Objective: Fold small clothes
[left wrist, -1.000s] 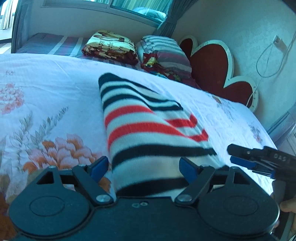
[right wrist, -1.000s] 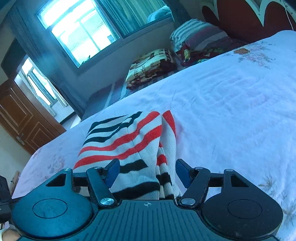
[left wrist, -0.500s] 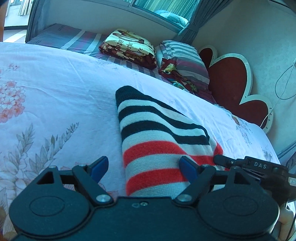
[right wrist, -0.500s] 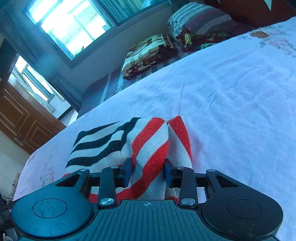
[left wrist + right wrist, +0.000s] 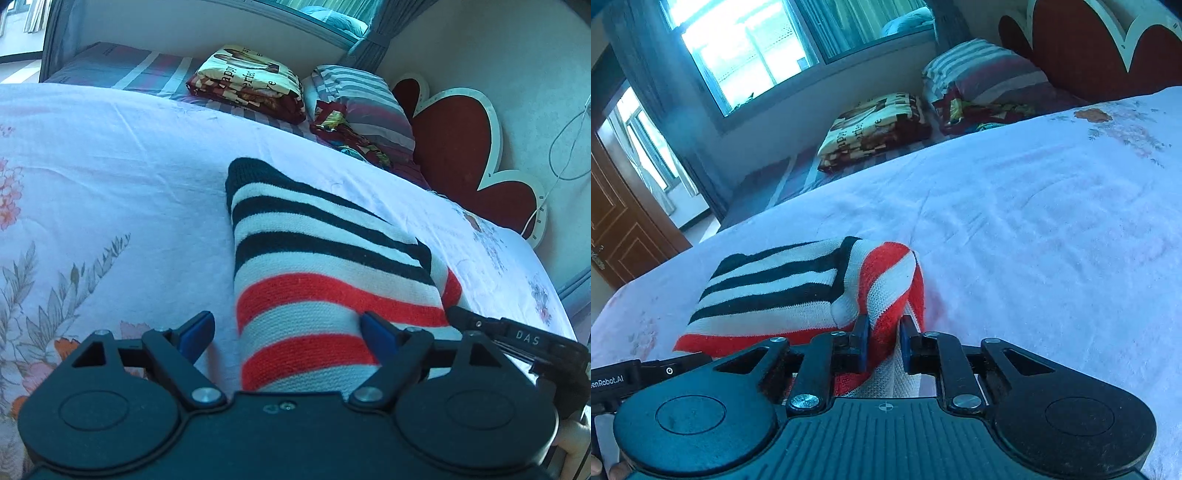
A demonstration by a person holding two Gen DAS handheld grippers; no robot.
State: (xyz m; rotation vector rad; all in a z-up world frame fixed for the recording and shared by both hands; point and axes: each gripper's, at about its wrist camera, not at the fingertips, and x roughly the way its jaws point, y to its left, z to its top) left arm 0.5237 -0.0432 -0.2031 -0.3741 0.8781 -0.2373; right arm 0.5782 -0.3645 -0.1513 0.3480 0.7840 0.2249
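Note:
A small knitted garment with black, white and red stripes lies folded on the floral bedspread. My left gripper is open, its jaws wide apart around the garment's near left part. In the right wrist view the garment lies front left. My right gripper is shut on the garment's red and white right edge. The right gripper also shows in the left wrist view beside the garment's right edge.
A folded printed blanket and striped pillows lie at the far side of the bed. A red heart-shaped headboard stands at the right. A wooden door and window show in the right wrist view.
My right gripper has closed on the garment's right edge. My left gripper has slid forward along the garment and stayed open.

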